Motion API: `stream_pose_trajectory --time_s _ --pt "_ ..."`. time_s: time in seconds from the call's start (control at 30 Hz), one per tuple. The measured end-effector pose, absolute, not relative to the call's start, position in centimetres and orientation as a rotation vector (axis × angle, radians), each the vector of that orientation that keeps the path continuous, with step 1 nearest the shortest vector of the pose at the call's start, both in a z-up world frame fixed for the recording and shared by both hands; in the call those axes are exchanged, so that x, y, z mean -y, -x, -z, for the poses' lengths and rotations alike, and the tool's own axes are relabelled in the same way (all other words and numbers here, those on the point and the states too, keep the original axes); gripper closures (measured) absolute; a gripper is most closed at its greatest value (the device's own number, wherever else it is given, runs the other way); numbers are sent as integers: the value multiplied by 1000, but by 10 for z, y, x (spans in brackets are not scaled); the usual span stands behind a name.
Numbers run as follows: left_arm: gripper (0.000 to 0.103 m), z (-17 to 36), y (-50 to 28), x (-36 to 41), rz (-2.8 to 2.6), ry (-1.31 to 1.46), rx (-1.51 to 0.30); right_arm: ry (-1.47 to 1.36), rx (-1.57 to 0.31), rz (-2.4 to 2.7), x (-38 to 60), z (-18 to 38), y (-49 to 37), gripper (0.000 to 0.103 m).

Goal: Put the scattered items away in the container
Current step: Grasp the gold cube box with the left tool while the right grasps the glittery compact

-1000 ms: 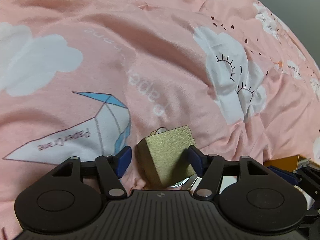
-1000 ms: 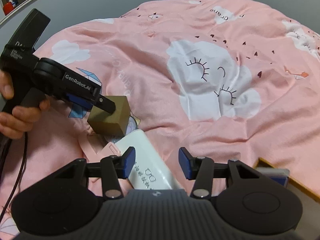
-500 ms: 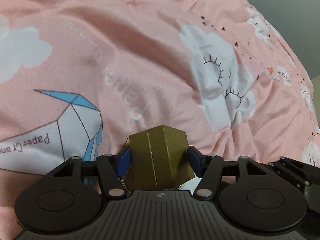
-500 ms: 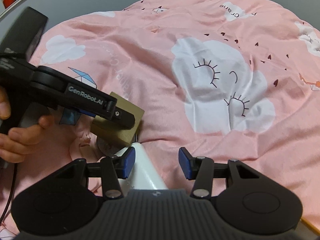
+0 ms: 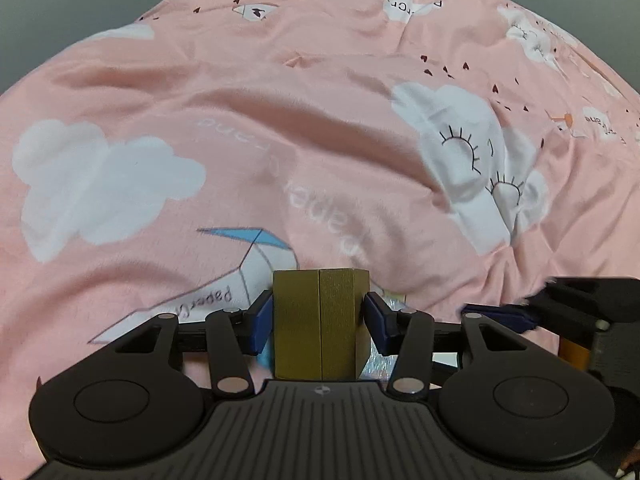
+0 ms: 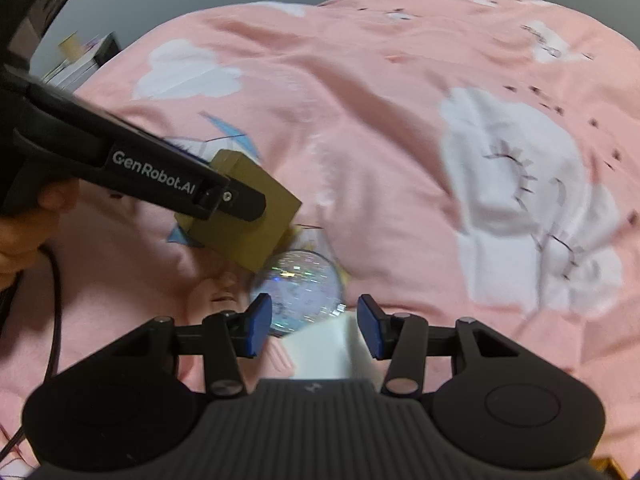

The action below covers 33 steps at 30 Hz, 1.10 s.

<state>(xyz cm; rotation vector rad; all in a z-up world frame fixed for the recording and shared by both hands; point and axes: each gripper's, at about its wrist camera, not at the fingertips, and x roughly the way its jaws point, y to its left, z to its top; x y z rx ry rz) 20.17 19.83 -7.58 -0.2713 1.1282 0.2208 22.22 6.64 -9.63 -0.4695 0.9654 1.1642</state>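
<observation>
1. Left gripper (image 5: 319,320): closing on the gold box (image 5: 320,320); blue pads (image 5: 259,326) flat against two opposite sides of it; box upright between them, with a vertical seam down its near face.
2. Same gold box from the right wrist view (image 6: 244,216): tilted, clamped at the end of the black finger marked "GenRobot.AI"; raised just above the bed (image 6: 380,140), over the blue paper-crane print; whether its lowest corner touches the disc below, cannot tell.
3. Hand (image 6: 28,232) at the left edge of that view (only fingers showing) wrapped round the left gripper's handle; a dark cable hanging below it.
4. Right gripper (image 6: 314,326): jaws at a middling width, pads clear of everything; nothing clamped.
5. White box (image 6: 328,350): lying on the bed directly under the right gripper, its far end between the two blue pads but with gaps on either side.
6. Glittery round disc (image 6: 298,288): flat on the bed just beyond the white box, beside and partly under the gold box; shiny, speckled surface (blurred).
7. Bed: pink cover with white clouds, closed-eye faces and small dark hearts; rumpled in broad folds toward the far edge.
8. Right gripper's black frame (image 5: 580,304) visible at the right edge of the left wrist view, close beside the left gripper; a bit of orange below it, too small to name.
</observation>
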Motion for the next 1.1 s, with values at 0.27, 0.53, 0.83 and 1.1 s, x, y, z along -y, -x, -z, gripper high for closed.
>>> stream_pose_trajectory --time_s 0.27,0.53,0.83,1.1 --pt "47 80 -195 -200 -233 261 -1122 637 -964 -1255 -101 116 -213 58" --pt "47 78 -191 -212 -212 315 -1114 745 -934 -1280 -122 128 -207 45" --pt "47 79 -187 -223 -196 375 -1103 822 -942 -1221 -135 144 -207 32" --pt "47 80 -185 -218 -202 346 -1092 759 -941 -1211 -116 122 -213 61"
